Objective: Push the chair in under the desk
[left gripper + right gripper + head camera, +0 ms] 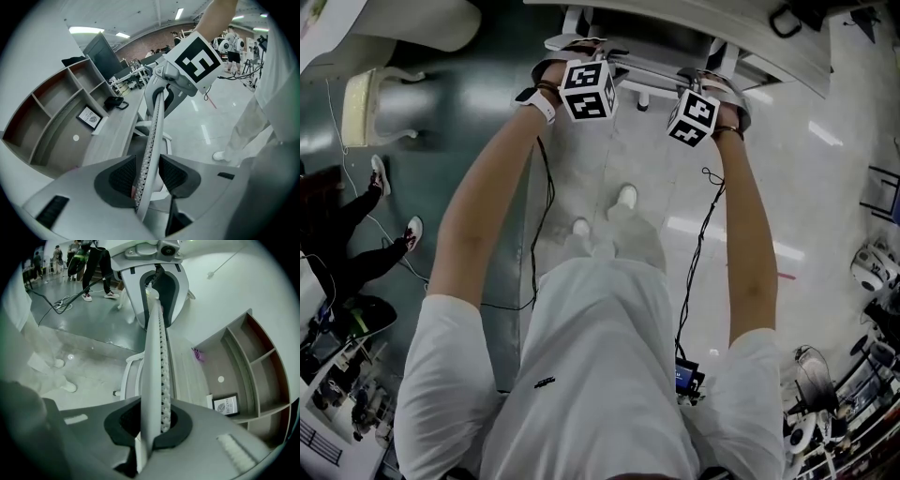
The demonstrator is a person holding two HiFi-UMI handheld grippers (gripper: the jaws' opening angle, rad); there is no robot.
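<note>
In the head view both grippers hold the top edge of the white chair back (645, 67), which stands against the grey desk (769, 42). My left gripper (575, 49) clamps the chair back's rim (153, 131) between its pads (123, 176), near one end. My right gripper (713, 79) is shut on the same mesh-lined rim (155, 352) near the other end. Each gripper view shows the other gripper farther along the rim: the right one (165, 89) and the left one (157, 275). The desktop (115, 136) lies just beyond the chair, and an armrest (132, 369) shows below.
An open shelf unit (56, 108) stands on the desk with a small framed picture (226, 405) in it. A black object (115, 102) lies on the desktop. My own feet (623, 199) are behind the chair. A seated person's shoes (380, 173) and cables are at left, equipment (872, 267) at right.
</note>
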